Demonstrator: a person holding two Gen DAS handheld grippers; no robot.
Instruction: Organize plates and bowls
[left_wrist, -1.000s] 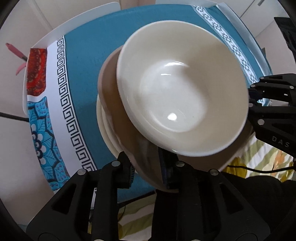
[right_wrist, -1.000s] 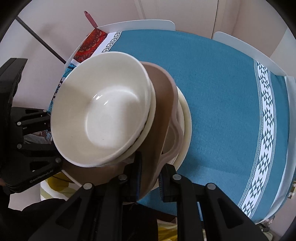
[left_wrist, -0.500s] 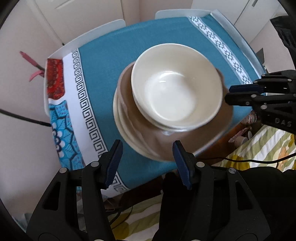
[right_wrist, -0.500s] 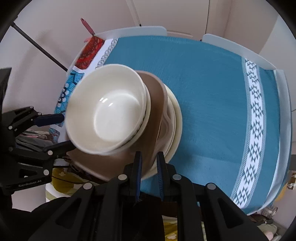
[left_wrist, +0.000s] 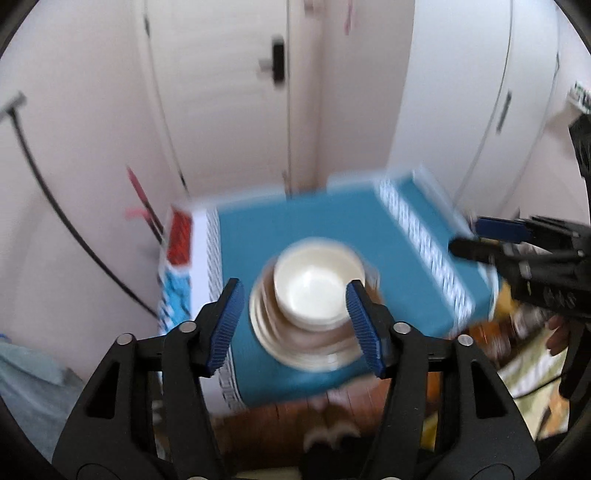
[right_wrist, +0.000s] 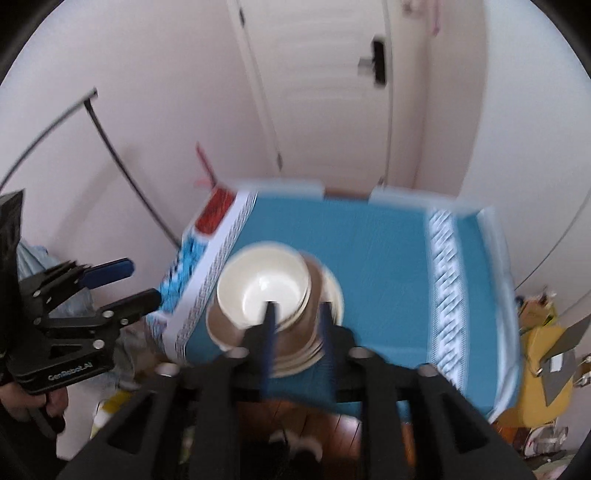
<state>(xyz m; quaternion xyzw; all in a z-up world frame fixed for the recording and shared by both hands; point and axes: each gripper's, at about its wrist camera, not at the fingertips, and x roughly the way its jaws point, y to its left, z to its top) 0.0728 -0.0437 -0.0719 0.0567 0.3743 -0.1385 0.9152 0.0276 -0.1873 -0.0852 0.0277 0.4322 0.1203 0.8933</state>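
A cream bowl (left_wrist: 314, 288) sits on top of a brown plate (left_wrist: 325, 334) and cream plates (left_wrist: 314, 358), stacked near the front edge of the table with the teal cloth (left_wrist: 306, 225). The stack also shows in the right wrist view (right_wrist: 264, 284). My left gripper (left_wrist: 293, 325) is open and empty, held high above and in front of the stack. My right gripper (right_wrist: 295, 321) is open with a narrower gap and empty, also pulled back above the stack. Both views are blurred by motion.
The tablecloth has white patterned borders on the left (left_wrist: 212, 258) and right (right_wrist: 445, 280). White chairs (right_wrist: 280, 186) stand at the table's far side. White closet doors (right_wrist: 332, 85) lie behind. Wooden floor (left_wrist: 280, 424) shows below, with clutter at the right (right_wrist: 546, 343).
Both grippers let go of the brown plate, opened and drew back and up from the stack. The stack now rests on the table and looks much smaller.
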